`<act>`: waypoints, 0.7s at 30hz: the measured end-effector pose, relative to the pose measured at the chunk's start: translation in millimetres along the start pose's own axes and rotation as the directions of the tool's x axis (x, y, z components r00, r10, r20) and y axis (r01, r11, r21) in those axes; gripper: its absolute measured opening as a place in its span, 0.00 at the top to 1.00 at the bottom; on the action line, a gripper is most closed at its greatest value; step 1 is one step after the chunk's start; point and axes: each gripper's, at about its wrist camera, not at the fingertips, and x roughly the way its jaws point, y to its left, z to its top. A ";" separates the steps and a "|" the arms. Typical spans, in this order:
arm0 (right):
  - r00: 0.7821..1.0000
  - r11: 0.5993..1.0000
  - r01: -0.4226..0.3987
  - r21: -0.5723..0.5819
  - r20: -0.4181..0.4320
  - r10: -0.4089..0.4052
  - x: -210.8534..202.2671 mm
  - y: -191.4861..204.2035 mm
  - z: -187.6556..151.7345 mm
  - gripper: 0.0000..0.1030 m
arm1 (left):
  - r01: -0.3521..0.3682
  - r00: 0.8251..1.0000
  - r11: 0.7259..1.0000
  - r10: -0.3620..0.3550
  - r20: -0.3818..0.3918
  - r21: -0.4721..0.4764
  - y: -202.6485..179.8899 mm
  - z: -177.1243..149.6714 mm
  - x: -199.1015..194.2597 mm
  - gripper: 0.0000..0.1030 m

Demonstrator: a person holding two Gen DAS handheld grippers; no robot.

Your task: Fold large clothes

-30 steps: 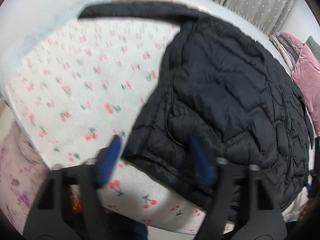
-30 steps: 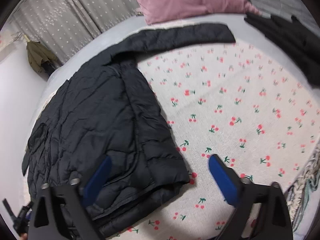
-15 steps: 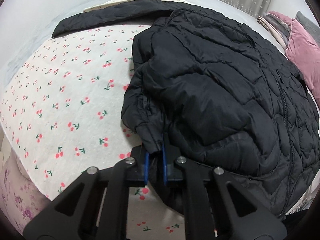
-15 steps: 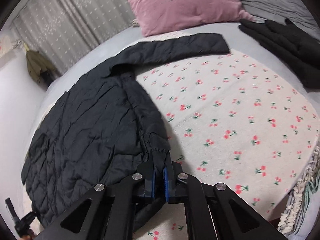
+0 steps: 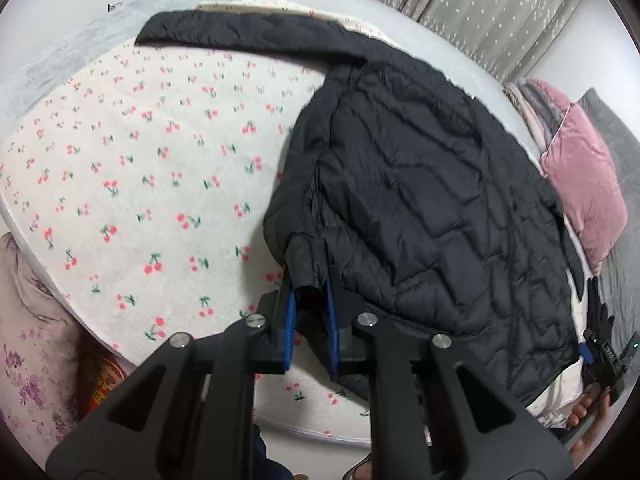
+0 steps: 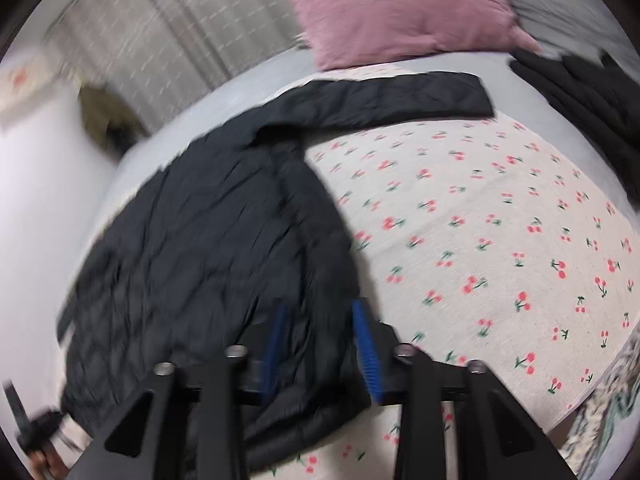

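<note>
Both grippers have loosened since half a second ago, when each was pinched tight on the jacket's edge. My left gripper [image 5: 311, 300] now shows a narrow gap between its 2 blue fingers [image 5: 289, 322], with a fold of the jacket [image 5: 420, 208] hanging down into that gap; I cannot tell whether the pads are gripping it or only flanking it. The left tool reaches in low from 6 o'clock and points toward 12. My right gripper [image 6: 320, 336] has parted further, its blue fingers [image 6: 366, 354] standing apart at a moderate width astride the jacket's [image 6: 208, 256] near edge, the cloth lying loose between them. That view is blurred by motion.

From the left camera the jacket lies on the cherry-print sheet [image 5: 132, 184], its body filling the 3 o'clock half, long axis running from 6 toward 1 o'clock. 1 sleeve [image 5: 240, 30] stretches flat toward 10 o'clock. A pink pillow [image 5: 584, 184] sits at 3 o'clock past the jacket. Another dark garment [image 6: 592, 96] lies at 2 o'clock in the right view.
</note>
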 end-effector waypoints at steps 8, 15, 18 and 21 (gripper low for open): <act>0.998 0.974 -0.061 0.219 -0.003 0.063 28.2 -37.2 41.3 0.41 | -0.028 0.993 1.000 0.029 0.111 -0.013 -20.5 23.8 -26.3 0.57; 0.992 0.917 -0.125 0.380 0.027 0.124 61.4 -58.8 93.9 0.41 | 0.001 0.996 0.991 -0.013 0.083 0.136 -109.6 54.8 7.8 0.37; 0.992 0.921 -0.128 0.367 0.066 0.111 73.3 -69.3 124.2 0.41 | 0.050 0.997 0.988 -0.057 0.048 0.146 -140.2 66.3 24.4 0.35; 0.997 0.926 -0.042 0.376 0.075 0.014 98.7 -91.4 155.8 0.41 | 0.069 0.997 0.980 -0.073 0.016 0.186 -179.0 82.1 47.7 0.35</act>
